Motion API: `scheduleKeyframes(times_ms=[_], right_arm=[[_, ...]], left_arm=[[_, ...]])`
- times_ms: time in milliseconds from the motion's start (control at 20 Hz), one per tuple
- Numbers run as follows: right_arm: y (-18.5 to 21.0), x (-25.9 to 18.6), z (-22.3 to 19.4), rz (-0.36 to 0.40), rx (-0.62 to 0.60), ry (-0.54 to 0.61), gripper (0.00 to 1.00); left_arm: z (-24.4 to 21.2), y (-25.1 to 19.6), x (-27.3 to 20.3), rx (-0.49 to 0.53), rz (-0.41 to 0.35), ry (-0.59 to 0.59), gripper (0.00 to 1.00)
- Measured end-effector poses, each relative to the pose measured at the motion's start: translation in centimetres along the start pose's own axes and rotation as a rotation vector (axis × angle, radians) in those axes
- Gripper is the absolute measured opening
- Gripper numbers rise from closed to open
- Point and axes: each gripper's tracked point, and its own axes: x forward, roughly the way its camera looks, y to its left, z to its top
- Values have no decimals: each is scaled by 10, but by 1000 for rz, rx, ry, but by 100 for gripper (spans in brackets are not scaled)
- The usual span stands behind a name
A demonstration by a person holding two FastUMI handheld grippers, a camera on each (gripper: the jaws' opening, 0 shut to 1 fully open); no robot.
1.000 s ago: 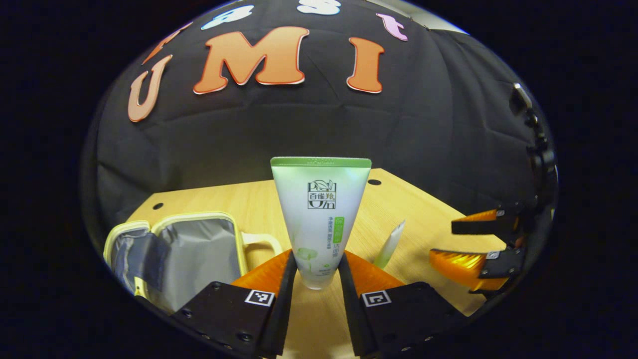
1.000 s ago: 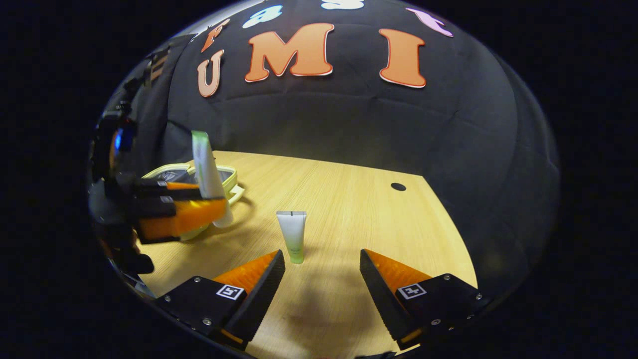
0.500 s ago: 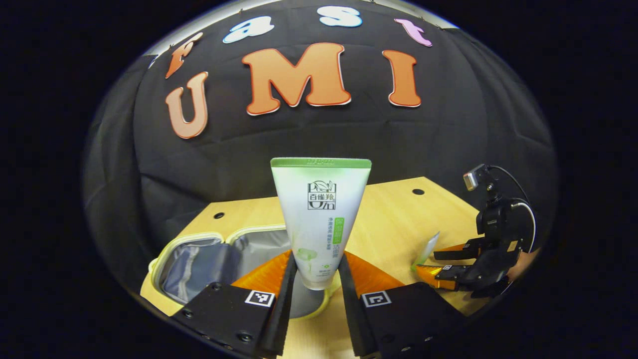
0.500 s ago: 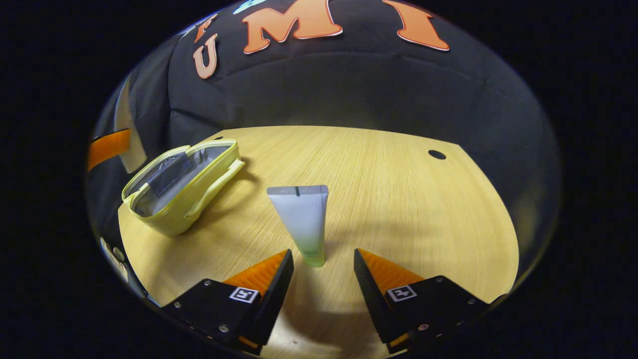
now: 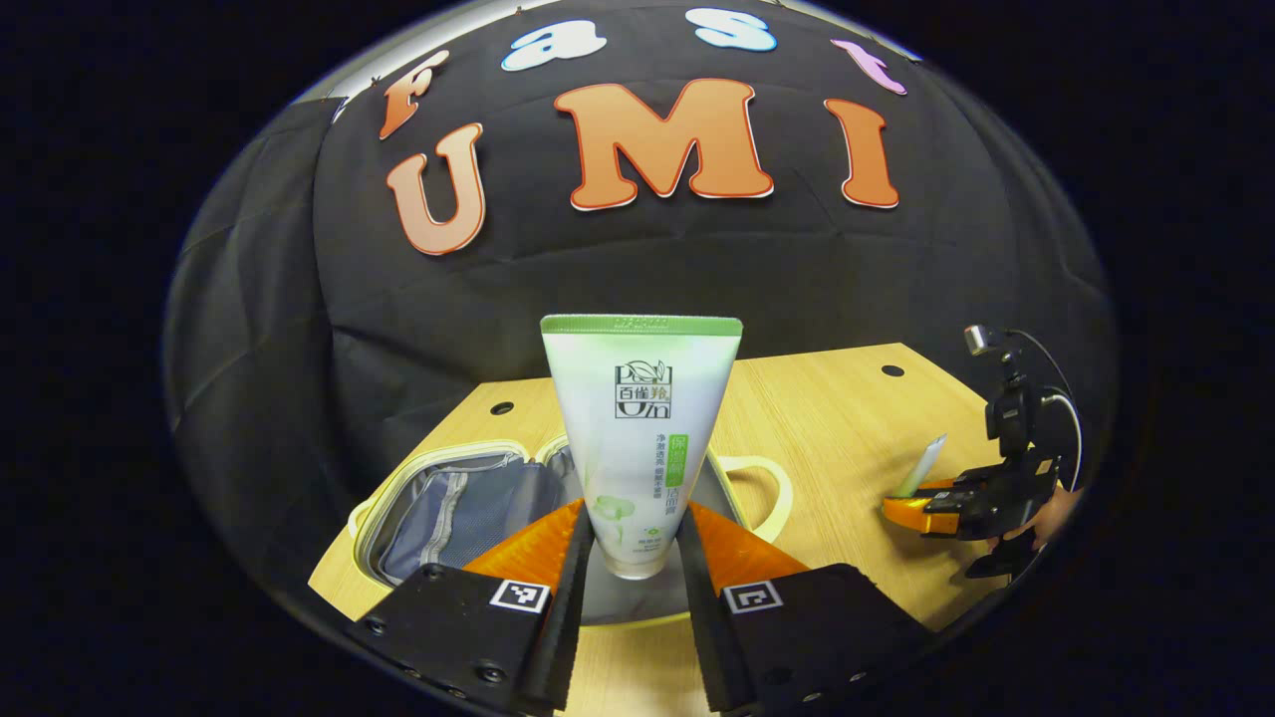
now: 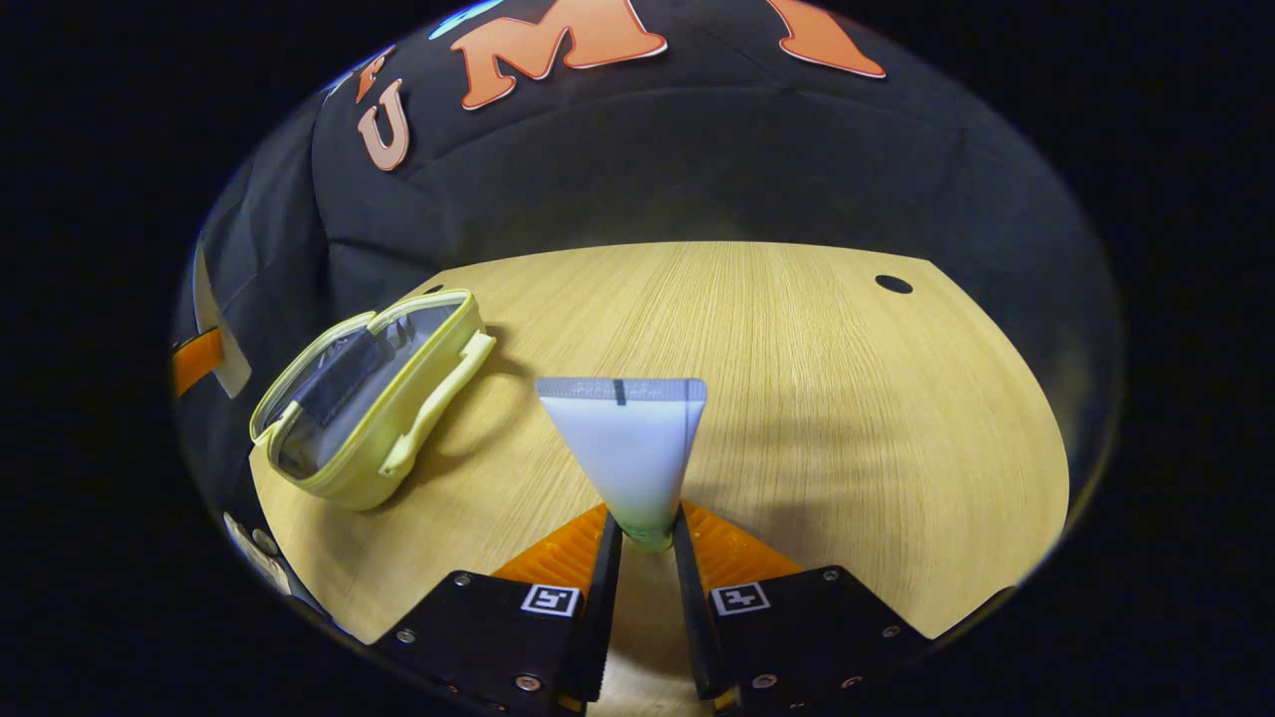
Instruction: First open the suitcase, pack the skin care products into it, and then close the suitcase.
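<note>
My left gripper (image 5: 634,558) is shut on a large white-and-green tube (image 5: 639,428), held upright over the open yellow suitcase (image 5: 468,493), whose grey lining shows beneath. In the right gripper view, my right gripper (image 6: 645,543) is shut on the green cap end of a small white tube (image 6: 628,448) that stands on the wooden table (image 6: 847,398). The yellow suitcase (image 6: 364,393) lies open to the left of it, handle toward the small tube. In the left gripper view the right gripper (image 5: 931,508) shows far right with the small tube (image 5: 918,466) between its fingers.
The table has round cable holes (image 6: 893,284) near its back edge. Black cloth wall closes off the back. A hand (image 5: 1041,513) holds the right gripper at the far right of the left gripper view.
My right gripper moved forward and closed on the small tube. My left gripper carried the large tube leftward until it hangs over the open suitcase.
</note>
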Motion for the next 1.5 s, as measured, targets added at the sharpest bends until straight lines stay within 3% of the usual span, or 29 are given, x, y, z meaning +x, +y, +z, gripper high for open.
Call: scheduleKeyframes(times_ms=[450,650,850,1000,1150,1200,1300,1400,1500], right_arm=[[79,-39,45,-24,-18,-77,34],[122,-40,61,-5,-30,-91,34],[160,-32,68,13,-38,-81,34],[184,-25,69,28,-54,-67,34],[198,-14,67,42,-20,-38,34],[202,-11,67,44,-8,-29,29],[209,-5,65,54,15,-13,34],[212,-1,63,52,16,-1,34],[212,4,59,45,22,22,34]], left_arm=[[-56,50,63,-27,-166,191,49],[-85,42,92,-93,-272,312,49],[-100,44,107,-86,-304,393,49],[-120,40,119,-144,-302,476,49],[-119,34,132,-125,-292,483,49],[-117,32,139,-110,-294,480,50],[-126,29,143,-93,-285,533,52],[-125,27,145,-89,-304,520,52],[-123,24,142,-111,-351,498,58]])
